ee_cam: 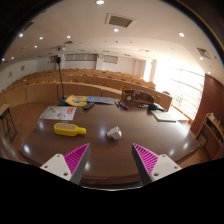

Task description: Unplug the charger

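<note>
A small white object [114, 132], possibly the charger, lies on the dark brown table [110, 150], just ahead of my fingers and roughly midway between them. A yellow oblong object [69, 129] lies to its left. I cannot see a cable or a socket. My gripper [111, 160] is open and empty, held above the near part of the table. Its magenta pads [75, 158] stand wide apart with nothing between them.
A white sheet of paper [58, 113] and a yellow-and-blue item [78, 100] lie further back on the left. A brown box-like object [146, 97] stands at the back right, with papers [165, 116] near it. Chairs and bright windows surround the table.
</note>
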### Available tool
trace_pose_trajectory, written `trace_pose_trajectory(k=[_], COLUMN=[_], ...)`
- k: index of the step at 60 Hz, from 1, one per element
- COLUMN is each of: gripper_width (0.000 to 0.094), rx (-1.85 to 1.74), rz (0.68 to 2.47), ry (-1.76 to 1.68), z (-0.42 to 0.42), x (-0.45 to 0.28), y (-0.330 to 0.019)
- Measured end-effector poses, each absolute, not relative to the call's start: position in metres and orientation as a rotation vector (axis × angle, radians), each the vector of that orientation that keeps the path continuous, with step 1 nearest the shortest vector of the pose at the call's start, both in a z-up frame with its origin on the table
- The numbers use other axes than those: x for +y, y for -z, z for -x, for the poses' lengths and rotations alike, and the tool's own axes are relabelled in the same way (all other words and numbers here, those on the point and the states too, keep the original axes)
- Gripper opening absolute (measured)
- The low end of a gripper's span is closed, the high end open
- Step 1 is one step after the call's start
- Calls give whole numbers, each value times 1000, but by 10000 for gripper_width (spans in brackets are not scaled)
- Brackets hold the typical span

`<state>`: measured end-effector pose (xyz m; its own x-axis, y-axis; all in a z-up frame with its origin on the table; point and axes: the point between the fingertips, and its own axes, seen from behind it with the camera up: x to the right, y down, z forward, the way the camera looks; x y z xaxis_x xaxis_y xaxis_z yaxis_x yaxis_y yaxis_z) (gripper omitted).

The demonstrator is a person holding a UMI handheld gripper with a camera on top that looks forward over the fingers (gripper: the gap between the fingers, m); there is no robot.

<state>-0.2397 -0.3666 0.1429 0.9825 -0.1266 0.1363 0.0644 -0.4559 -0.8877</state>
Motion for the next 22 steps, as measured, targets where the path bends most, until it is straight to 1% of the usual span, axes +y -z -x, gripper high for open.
trace_pose_trajectory(k=[10, 22], gripper_width=[848, 847], rx=[47, 33], rz=[2054, 2024], ry=[214, 235], z=[255, 258], x=[-427, -447], y=[-152, -166])
